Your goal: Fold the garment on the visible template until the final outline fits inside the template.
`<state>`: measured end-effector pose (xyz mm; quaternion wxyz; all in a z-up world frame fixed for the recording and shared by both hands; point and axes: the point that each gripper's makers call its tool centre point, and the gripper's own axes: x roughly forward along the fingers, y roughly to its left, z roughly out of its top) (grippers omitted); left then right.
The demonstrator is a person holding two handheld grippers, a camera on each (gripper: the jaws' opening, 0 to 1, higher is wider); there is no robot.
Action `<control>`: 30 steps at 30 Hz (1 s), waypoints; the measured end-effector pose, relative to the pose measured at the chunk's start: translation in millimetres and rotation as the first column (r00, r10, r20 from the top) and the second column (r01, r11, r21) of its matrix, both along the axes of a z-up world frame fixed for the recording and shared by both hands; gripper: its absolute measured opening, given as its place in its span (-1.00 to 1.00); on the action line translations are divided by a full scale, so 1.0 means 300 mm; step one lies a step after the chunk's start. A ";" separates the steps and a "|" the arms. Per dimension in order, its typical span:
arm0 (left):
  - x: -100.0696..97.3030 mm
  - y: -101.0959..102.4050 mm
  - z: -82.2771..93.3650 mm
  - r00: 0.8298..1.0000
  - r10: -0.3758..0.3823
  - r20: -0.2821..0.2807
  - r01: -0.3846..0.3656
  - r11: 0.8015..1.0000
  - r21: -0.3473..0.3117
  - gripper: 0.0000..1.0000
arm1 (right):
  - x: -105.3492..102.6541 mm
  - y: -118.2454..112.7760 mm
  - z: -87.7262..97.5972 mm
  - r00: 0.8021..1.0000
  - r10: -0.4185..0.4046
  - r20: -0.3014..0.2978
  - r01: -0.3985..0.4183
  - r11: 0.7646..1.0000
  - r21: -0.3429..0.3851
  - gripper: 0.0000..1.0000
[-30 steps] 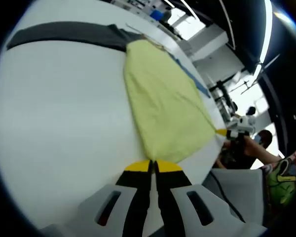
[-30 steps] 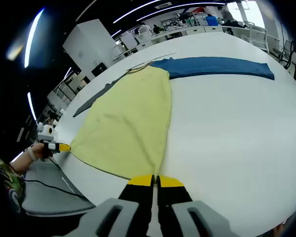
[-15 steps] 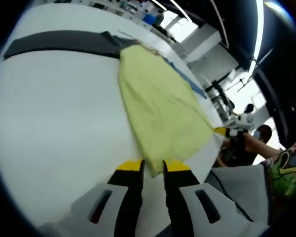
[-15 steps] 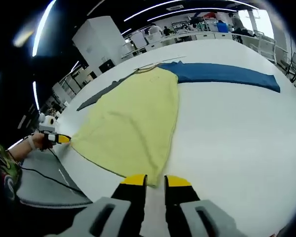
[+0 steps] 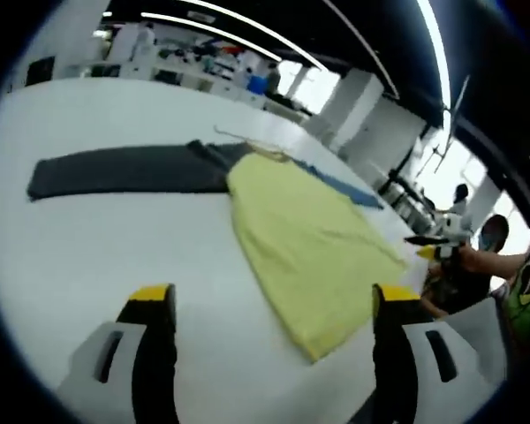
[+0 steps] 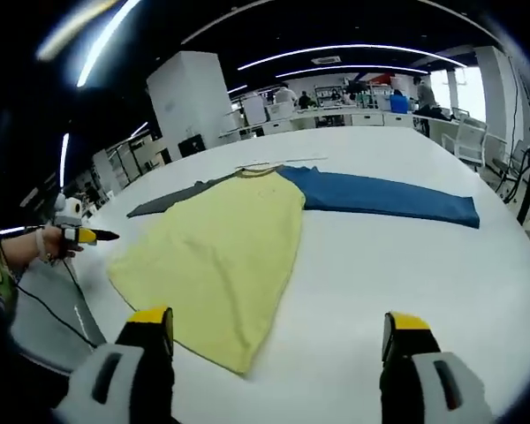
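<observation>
Our left gripper (image 5: 265, 309) and right gripper (image 6: 278, 331) hang spread wide, empty. The garment's yellow-green body (image 5: 314, 252) lies flat on the white table (image 6: 406, 265); it looks limp and light (we'd pinch its near hem corners).

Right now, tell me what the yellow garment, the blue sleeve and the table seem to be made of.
Yellow garment: looks like soft matte knit cloth; it lies limp with faint ripples and no shine.
Blue sleeve: seemingly the same kind of fabric, flat and dull, darker in tone.
Table: a smooth white hard top, probably laminate or coated board; it shows a slight sheen and no grain.
</observation>
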<state>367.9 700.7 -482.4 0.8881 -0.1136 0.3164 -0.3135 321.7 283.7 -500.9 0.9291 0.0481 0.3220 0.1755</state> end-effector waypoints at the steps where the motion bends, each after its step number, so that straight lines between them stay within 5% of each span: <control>1: 0.001 0.004 -0.001 1.000 0.008 -0.007 -0.008 1.000 0.008 0.96 | 0.006 -0.007 0.006 1.000 -0.006 0.004 0.006 1.000 0.000 0.99; 20: 0.023 0.025 0.019 0.999 0.014 0.040 -0.015 0.999 0.031 0.94 | 0.060 -0.061 0.045 0.998 -0.052 0.024 0.052 0.998 -0.036 0.97; 30: 0.037 0.038 0.024 0.999 0.024 0.038 -0.025 0.999 0.038 0.91 | 0.224 -0.224 0.089 0.980 -0.178 0.084 0.180 0.983 -0.023 0.80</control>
